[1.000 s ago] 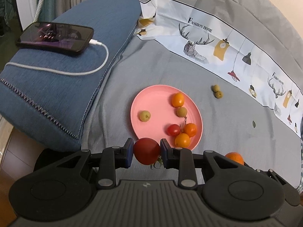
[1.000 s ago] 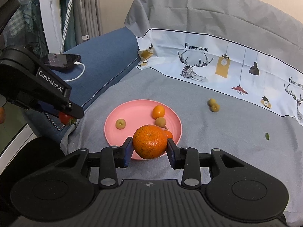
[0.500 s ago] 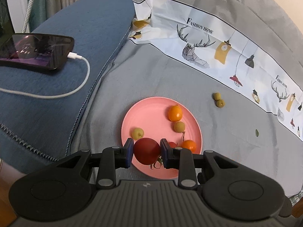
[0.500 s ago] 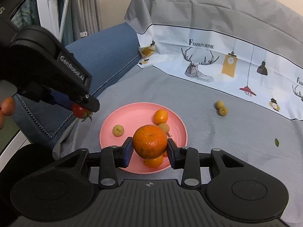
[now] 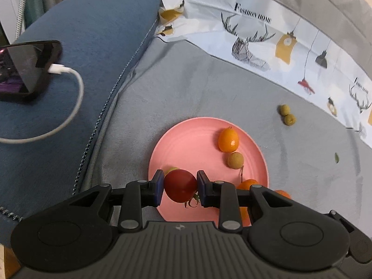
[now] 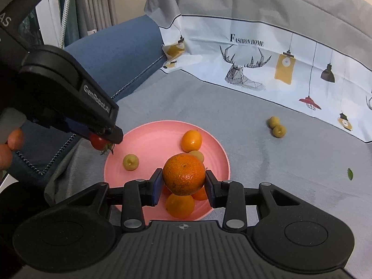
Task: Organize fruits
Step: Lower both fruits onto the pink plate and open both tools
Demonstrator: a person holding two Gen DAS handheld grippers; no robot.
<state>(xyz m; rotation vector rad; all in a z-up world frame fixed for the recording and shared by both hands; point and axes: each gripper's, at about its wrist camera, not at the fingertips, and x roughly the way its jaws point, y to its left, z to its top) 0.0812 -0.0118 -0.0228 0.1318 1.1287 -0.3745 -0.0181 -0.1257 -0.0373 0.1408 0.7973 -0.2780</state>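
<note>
My left gripper (image 5: pixel 180 188) is shut on a red tomato (image 5: pixel 180 184) and hangs over the near left part of the pink plate (image 5: pixel 193 139). My right gripper (image 6: pixel 183 184) is shut on a mandarin orange (image 6: pixel 183 174) above the plate's (image 6: pixel 158 137) near side. In the right wrist view the left gripper (image 6: pixel 102 139) shows at the plate's left rim with the tomato (image 6: pixel 98 141). On the plate lie a kumquat (image 5: pixel 228 139), a brownish longan (image 5: pixel 235 160), a yellow-green fruit (image 6: pixel 130 162) and more orange fruits (image 6: pixel 180 205).
Two yellow-green fruits (image 5: pixel 287 115) lie on the grey cloth (image 5: pixel 209 81) right of the plate, and a small green leaf (image 5: pixel 336 157) farther right. A blue cushion (image 5: pixel 81 46) at the left carries a phone (image 5: pixel 25 67) on a white cable. A printed cloth (image 6: pixel 279 53) rises behind.
Both grippers have moved forward and down toward the plate with their fruits still held. The tomato now hangs over the plate instead of short of its near rim.
</note>
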